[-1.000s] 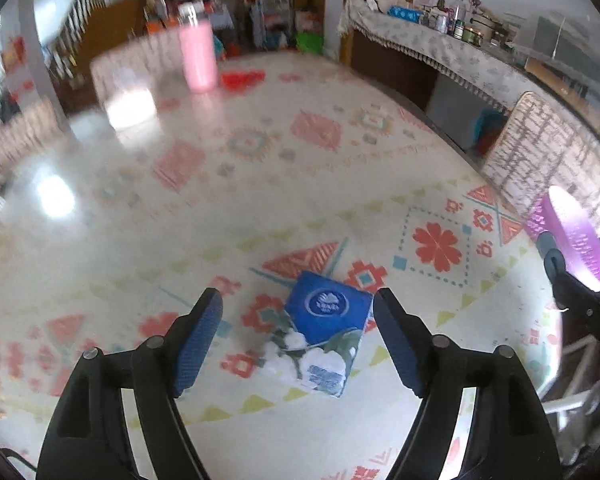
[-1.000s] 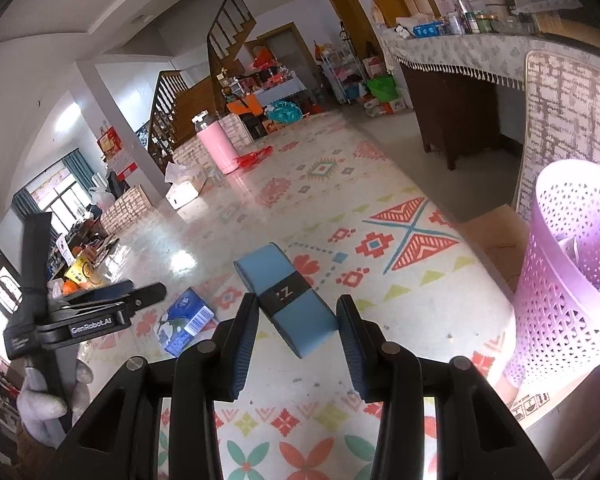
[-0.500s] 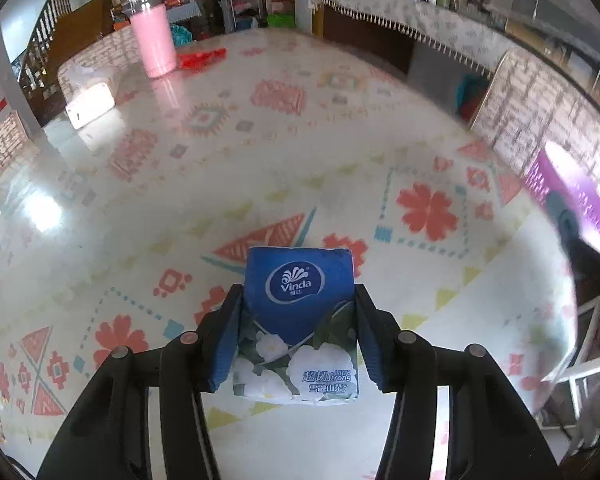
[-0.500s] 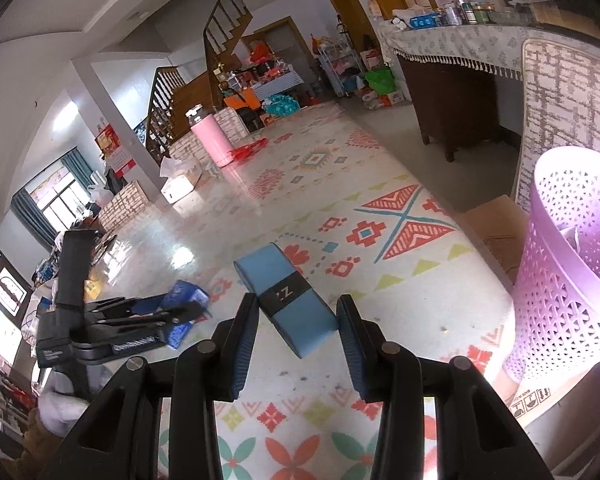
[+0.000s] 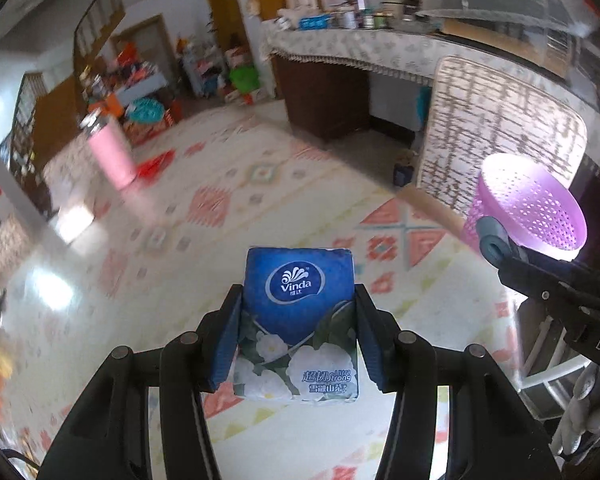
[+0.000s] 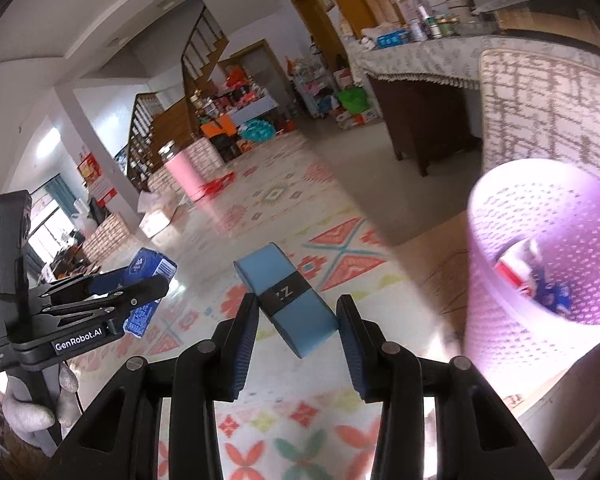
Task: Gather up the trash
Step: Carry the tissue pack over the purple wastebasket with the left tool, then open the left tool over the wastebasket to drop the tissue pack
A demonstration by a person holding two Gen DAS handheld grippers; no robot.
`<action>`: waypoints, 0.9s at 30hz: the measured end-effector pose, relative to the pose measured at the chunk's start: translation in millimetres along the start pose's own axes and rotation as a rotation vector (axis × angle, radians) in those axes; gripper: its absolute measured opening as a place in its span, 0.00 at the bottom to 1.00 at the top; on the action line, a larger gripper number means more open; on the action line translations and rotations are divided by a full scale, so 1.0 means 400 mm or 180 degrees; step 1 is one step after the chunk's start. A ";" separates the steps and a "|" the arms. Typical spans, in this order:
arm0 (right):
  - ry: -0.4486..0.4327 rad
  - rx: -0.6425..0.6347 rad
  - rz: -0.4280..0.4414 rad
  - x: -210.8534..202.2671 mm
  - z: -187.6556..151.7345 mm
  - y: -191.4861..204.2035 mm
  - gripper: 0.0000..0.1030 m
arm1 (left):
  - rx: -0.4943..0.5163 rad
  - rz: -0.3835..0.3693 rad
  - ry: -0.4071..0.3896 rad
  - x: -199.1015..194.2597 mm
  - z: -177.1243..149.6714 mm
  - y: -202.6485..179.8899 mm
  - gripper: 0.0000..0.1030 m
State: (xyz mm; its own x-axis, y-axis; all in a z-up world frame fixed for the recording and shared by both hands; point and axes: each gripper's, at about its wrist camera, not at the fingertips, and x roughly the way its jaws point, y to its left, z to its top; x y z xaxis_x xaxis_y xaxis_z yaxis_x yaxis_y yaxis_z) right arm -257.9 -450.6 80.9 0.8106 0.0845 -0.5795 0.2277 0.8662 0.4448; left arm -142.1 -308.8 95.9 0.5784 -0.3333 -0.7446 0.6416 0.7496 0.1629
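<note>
Each gripper is a matte black frame of flat, angular arms ending in two fingers lined with ribbed dark-blue pads. On the left gripper round silver screw heads sit at the finger joints, two on each side. The right gripper has the same screws. Seen from the right wrist, the left gripper's side bar carries white lettering, "GenRobot.AI" (smaller print beside it is too fine to read), and above that bar stands a black boxy block. Below it, a grey knitted glove covers the hand.
</note>
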 end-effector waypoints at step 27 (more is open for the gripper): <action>-0.0337 0.0456 -0.0804 -0.153 0.138 -0.376 0.43 | 0.0757 -0.0519 -0.0093 0.130 0.247 -0.413 0.50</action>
State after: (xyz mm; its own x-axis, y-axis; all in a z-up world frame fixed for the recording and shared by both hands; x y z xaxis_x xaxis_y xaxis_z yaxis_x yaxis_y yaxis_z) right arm -312.1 -613.4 87.3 0.7686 -0.1830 -0.6130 0.4968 0.7744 0.3918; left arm -168.4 -506.4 94.3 0.4699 -0.4573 -0.7550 0.8254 0.5308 0.1923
